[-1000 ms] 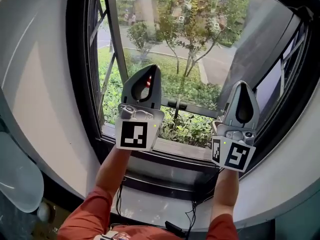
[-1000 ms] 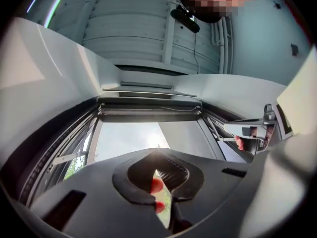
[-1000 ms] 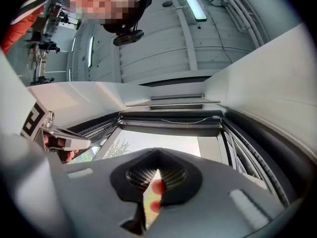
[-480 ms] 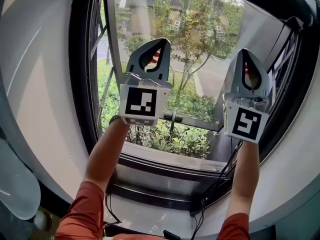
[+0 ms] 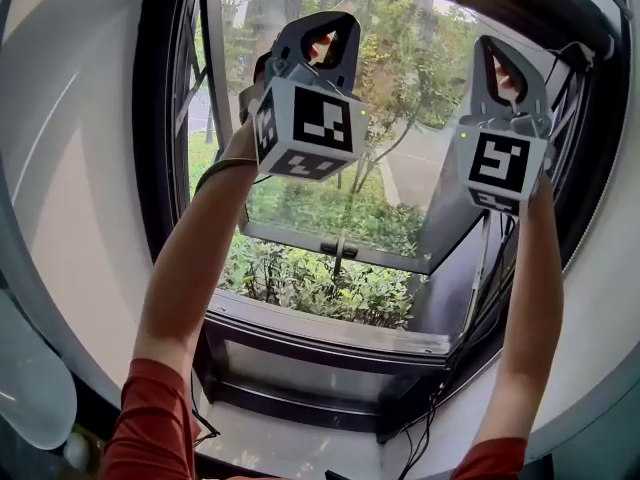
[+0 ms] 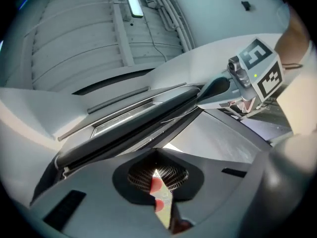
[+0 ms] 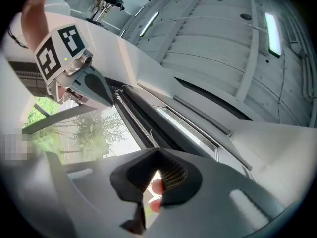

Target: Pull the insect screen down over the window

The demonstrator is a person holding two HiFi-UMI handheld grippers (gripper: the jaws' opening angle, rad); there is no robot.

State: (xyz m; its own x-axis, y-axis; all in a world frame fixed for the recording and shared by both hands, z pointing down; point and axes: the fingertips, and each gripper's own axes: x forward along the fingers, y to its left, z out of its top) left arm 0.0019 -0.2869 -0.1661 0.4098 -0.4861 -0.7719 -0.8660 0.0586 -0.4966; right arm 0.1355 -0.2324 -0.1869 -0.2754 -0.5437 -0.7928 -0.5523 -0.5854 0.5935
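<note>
Overhead, the left gripper [image 5: 333,18] and the right gripper [image 5: 497,46] both point up at the head of the window [image 5: 168,168]. Each has its jaws closed tip to tip with nothing pinched between them. In each gripper's own view the jaws meet in a fine point, with only a teardrop hollow behind it, lined with cross-hatched pad.

Just beyond both tips runs a dark top rail [image 6: 124,128], a long, straight, matt-black bar across the top of the opening. No mesh hangs over the opening, so the insect screen is most likely rolled up in or behind that rail. I cannot pick out a pull bar or tab on it.

The step in hand looks like the reach for the screen's bottom edge. To do it well, the jaws should part before they arrive. Each should then bite on the stiff bar and not on the mesh, which would probably pucker or tear. The two grips belong well apart and evenly placed, so the bar comes down level and does not bind in the side tracks.

The gripper shells are smooth grey plastic that tapers to the tips, and each carries a white cube with black square markers. The window frame is black and slightly glossy. An open sash [image 5: 330,208] of clear glass swings outward, with a small dark handle [image 5: 338,248] on its lower edge. Below lies a pale, flat sill [image 5: 330,333], and smooth white wall [image 5: 80,198] flanks the frame. A ribbed ceiling with a strip light [image 6: 132,1] spans above.
</note>
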